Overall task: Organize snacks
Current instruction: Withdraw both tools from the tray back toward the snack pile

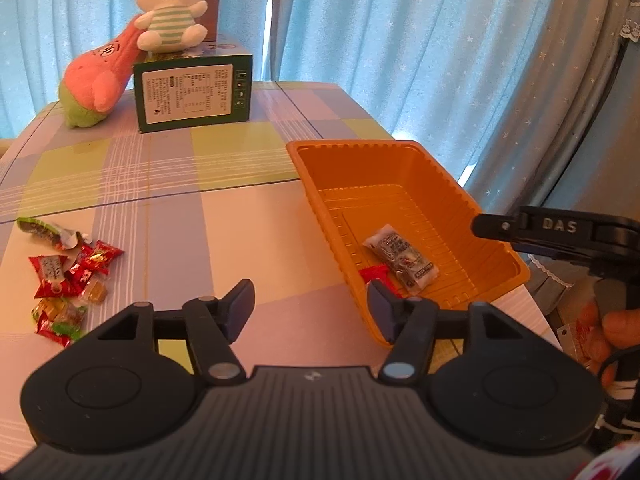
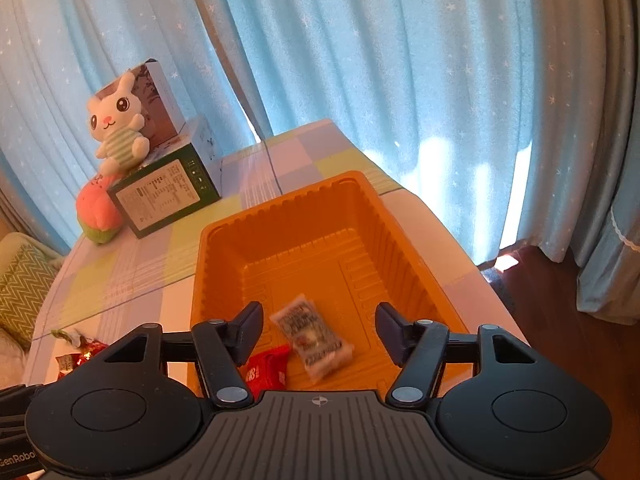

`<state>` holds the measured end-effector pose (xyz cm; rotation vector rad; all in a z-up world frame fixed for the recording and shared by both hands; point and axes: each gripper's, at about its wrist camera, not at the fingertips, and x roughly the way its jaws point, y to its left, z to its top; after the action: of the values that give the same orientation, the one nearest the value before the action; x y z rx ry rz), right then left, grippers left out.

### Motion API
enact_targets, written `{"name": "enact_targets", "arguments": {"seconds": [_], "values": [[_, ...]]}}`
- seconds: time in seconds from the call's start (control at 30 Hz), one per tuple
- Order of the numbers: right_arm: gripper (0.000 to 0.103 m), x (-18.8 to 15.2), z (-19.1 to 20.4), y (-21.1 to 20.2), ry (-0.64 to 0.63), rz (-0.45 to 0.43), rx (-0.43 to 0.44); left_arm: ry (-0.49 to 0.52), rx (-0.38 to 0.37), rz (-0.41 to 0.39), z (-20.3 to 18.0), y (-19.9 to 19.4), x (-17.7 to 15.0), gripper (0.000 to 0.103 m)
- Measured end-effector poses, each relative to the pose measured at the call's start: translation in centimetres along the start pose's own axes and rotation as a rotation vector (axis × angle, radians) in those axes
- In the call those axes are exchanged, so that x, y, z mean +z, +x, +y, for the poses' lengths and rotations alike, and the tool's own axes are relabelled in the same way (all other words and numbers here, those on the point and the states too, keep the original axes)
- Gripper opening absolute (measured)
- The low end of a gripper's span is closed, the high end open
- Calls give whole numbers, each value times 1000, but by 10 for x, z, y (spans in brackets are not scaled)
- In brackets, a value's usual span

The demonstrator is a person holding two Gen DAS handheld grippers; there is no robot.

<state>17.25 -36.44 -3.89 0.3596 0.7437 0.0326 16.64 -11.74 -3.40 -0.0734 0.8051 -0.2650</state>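
Note:
An orange plastic tray [image 1: 404, 164] stands at the table's right edge; it also shows in the right wrist view [image 2: 224, 236]. In it lie a clear-wrapped snack [image 1: 400, 258] [image 2: 312, 336] and a red snack packet [image 1: 374, 274] [image 2: 268, 370]. A pile of red and green wrapped snacks [image 1: 68, 276] lies on the table at the left; its edge shows in the right wrist view [image 2: 78, 350]. My left gripper [image 1: 311, 305] is open and empty over the table beside the tray's near corner. My right gripper [image 2: 319, 331] is open and empty above the tray's near end; in the left wrist view its fingertip [image 1: 494, 226] shows.
A green box [image 1: 194, 94] with a white rabbit plush [image 1: 172, 4] on top and a pink plush [image 1: 98, 84] beside it stand at the table's far side. Blue curtains [image 1: 400, 40] hang behind. The table edge [image 1: 536, 312] runs close to the tray's right side.

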Motion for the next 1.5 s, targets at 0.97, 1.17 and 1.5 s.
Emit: {"name": "enact_targets", "arguments": {"seconds": [0.97,1.17,1.5], "values": [[62,-71,103,-88,-173,45,68,-63,140,-52,59,-127,-50,79],[62,-79,123,-90,-215,50,94,-89,163,-64,75,-139,-55,79],[62,-85,140,-84,-250,66,110,-94,187,-61,89,-144,-60,79]]}}
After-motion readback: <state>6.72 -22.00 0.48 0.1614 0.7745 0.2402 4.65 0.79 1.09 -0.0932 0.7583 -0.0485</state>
